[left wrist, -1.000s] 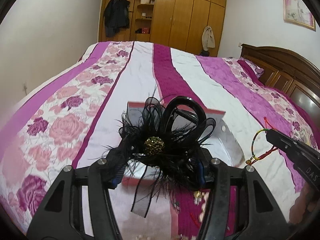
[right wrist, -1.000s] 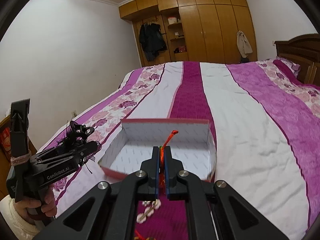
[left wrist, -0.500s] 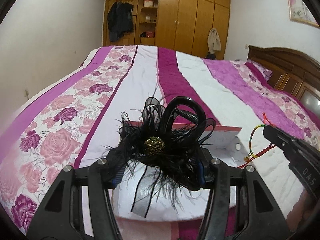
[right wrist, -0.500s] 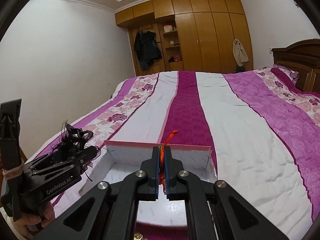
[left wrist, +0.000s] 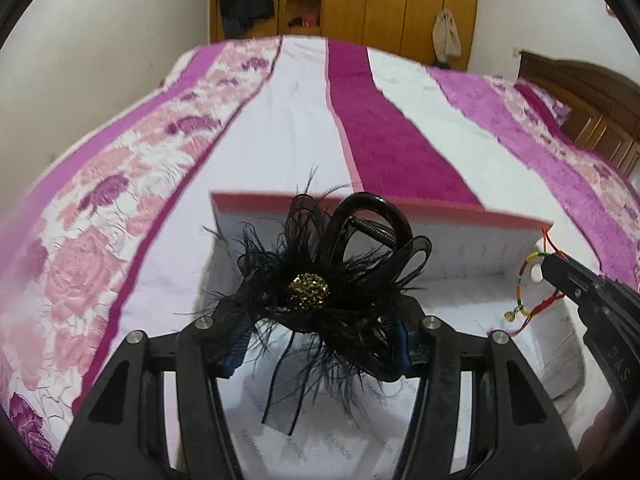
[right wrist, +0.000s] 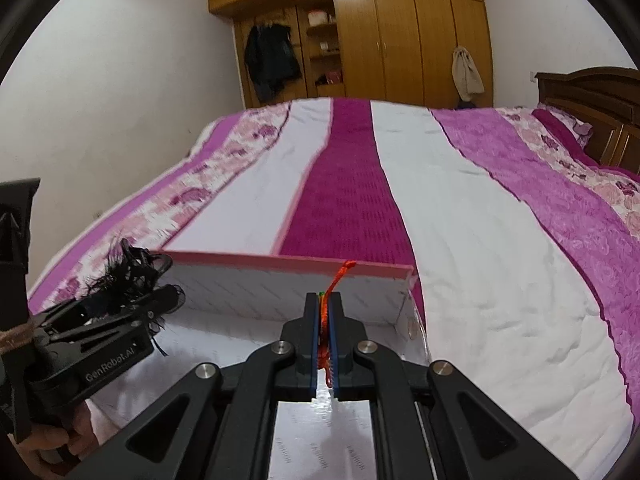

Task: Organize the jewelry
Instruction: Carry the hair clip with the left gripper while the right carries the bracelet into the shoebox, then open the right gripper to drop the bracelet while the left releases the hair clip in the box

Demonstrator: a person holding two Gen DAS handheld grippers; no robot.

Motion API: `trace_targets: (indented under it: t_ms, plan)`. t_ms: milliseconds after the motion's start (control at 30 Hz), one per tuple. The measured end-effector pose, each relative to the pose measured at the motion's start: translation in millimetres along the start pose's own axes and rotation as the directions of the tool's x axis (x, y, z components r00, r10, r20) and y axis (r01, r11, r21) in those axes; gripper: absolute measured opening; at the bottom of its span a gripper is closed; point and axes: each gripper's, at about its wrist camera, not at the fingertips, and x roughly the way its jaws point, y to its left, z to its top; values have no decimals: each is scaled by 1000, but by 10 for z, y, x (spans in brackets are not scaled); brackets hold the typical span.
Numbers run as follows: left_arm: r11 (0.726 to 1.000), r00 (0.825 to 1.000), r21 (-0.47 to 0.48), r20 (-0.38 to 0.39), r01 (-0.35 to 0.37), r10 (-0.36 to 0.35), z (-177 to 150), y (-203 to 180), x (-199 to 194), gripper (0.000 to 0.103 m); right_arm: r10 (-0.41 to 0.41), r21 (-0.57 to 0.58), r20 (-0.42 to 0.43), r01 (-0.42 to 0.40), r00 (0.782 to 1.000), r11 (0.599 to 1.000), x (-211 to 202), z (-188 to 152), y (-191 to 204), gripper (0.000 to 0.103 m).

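Box lining reads "FASHION"; hand-held gripper "GenRobot.AI".

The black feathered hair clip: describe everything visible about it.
The black feathered hair clip is a glossy black plastic claw clip with a looped handle and a coiled metal spring at its top. Wispy black feathers and sheer ribbon loops fan out around a round, gold-studded bead at its centre; thin strands hang below. It is pinched between the fingers of the left gripper and held in the air above the open, white-lined box with a pink rim. Nothing else touches it.
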Motion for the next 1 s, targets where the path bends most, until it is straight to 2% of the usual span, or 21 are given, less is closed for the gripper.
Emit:
trace_targets:
  t_ms: [67,200,333,433,467,567,600,700,1000]
  plan:
    - [999,998,-19,-44,39,-39,-35,-3,72,49,-3,-4,-37,2,999,1000,106,-18,-23,6]
    - [999,995,-28,-93,43,-45,-80,-42,159,49,-22,-30,-109,19,994,999,285,-83,-53,6]
    - [997,988,-42,-143,58,-64,-101,-68,207,52,-17,-5,-158,17,987,1000,379,-115,-111,6]
    - [999,986,-24,-157,45,-48,-102,-108,225,58,-13,20,-186,17,983,1000,425,-130,-149,7]
    - [999,986,-19,-161,44,-47,-108,-119,223,60,-17,22,-193,22,981,1000,433,-135,-160,10]
    - [999,984,-11,-174,46,-48,-123,-148,211,66,-20,25,-191,25,981,999,422,-134,-164,36]
    - [999,984,-10,-172,45,-46,-133,-164,195,69,-16,31,-186,22,982,999,402,-131,-172,40]
    - [999,986,-10,-157,53,-53,-145,-173,128,73,-4,39,-175,11,985,999,326,-115,-178,44]
    - [994,989,-31,-103,104,-107,-98,-69,-185,74,28,57,-122,-21,992,998,3,-58,-159,53]
